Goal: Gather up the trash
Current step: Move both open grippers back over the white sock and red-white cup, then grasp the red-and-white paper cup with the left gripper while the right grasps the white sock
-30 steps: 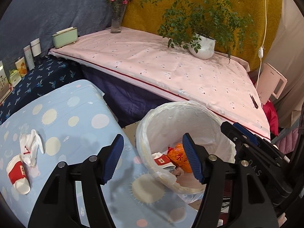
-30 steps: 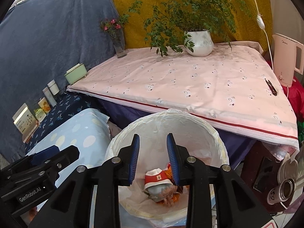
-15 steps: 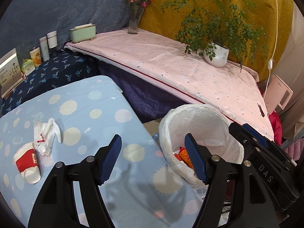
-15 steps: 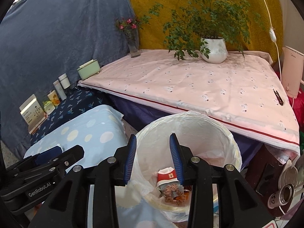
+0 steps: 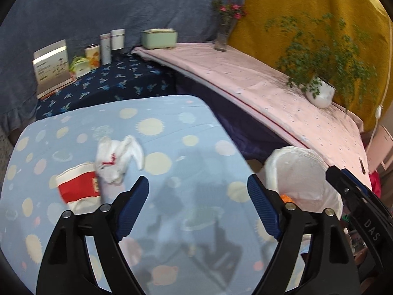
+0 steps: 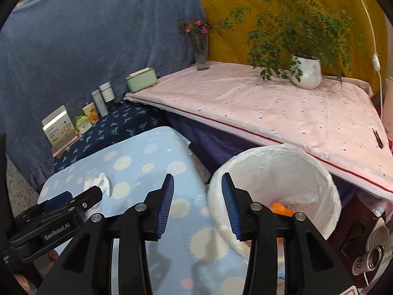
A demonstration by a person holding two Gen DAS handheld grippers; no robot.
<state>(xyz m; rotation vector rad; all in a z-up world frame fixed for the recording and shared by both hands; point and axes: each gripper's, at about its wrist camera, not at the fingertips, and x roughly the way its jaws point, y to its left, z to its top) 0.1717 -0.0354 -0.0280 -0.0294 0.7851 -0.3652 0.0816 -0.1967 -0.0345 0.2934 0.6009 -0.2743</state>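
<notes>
Currently the left hand-held gripper (image 5: 198,194) is hanging over the counter (image 5: 172,113) with the light-blue dotted cloth, jaws opening, nothing between the pads. The right hand-held gripper (image 6: 197,202) is straddling the near rim of the trash bin (image 6: 319,172), jaws also opening, nothing clamped, only the counter edge and bin rim showing through the gap.

Trash remaining on the counter, 2 pieces:
- crumpled white tissue (image 5: 118,157) with a small red mark, lying ahead and left of the left hand-held gripper's left finger (image 5: 133,205), apart from it, not touching.
- red-and-white paper cup (image 5: 78,189), lying on its side, touching the tissue on its near-left side, sitting just left of that same finger.

In the right wrist view the tissue (image 6: 98,183) is showing far left, partly behind the tip of the left hand-held gripper; the cup is hidden there.

The bin is sitting off the right edge of the counter, lined with a white bag, just beside the left hand-held gripper's right finger (image 5: 261,209). Orange trash (image 6: 281,207) is lying in the bottom, partly hidden by the right hand-held gripper's right finger.

Left wrist view is slightly motion-blurred, so the cup's label is unreadable.

Behind: pink-covered bed (image 6: 270,108) with a potted plant (image 6: 305,71) and a flower vase (image 6: 201,56).
</notes>
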